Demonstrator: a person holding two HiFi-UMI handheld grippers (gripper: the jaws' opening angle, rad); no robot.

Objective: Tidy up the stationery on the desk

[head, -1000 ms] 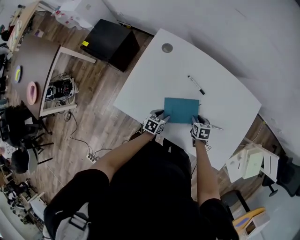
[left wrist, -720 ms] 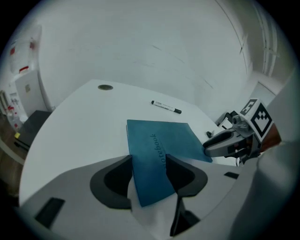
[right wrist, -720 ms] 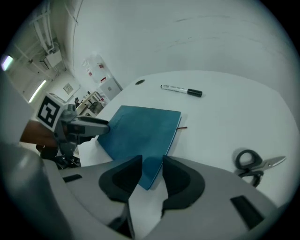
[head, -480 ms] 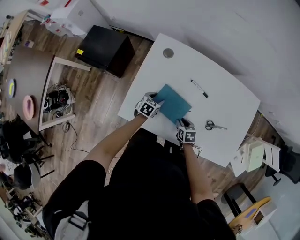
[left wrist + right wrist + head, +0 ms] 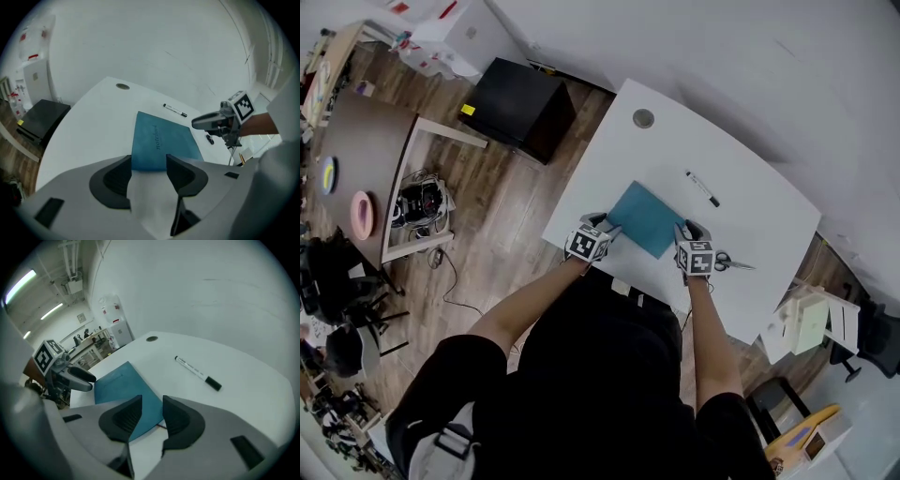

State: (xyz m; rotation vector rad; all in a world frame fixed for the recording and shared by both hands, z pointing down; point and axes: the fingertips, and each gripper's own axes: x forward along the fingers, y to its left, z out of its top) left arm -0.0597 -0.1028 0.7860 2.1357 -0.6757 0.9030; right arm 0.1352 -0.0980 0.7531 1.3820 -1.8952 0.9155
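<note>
Notebook (image 5: 648,218) flat mid-worktop (image 5: 675,150), skewed to edges. Left gripper (image 5: 606,225) at its near-left edge: jaws just opening, spread, edge in gap, unpinched. Right gripper (image 5: 687,231) spread over near-right corner. Likely bracketing to square it. Marker (image 5: 703,188) far, scissors (image 5: 733,263) right; open room far-left.

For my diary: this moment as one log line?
left gripper: jaws just opening, empty | right gripper: open, empty | notebook: flat on desk

Black box (image 5: 523,97) on wooden floor (image 5: 499,217); brown table (image 5: 367,127) with, perhaps, plates.
</note>
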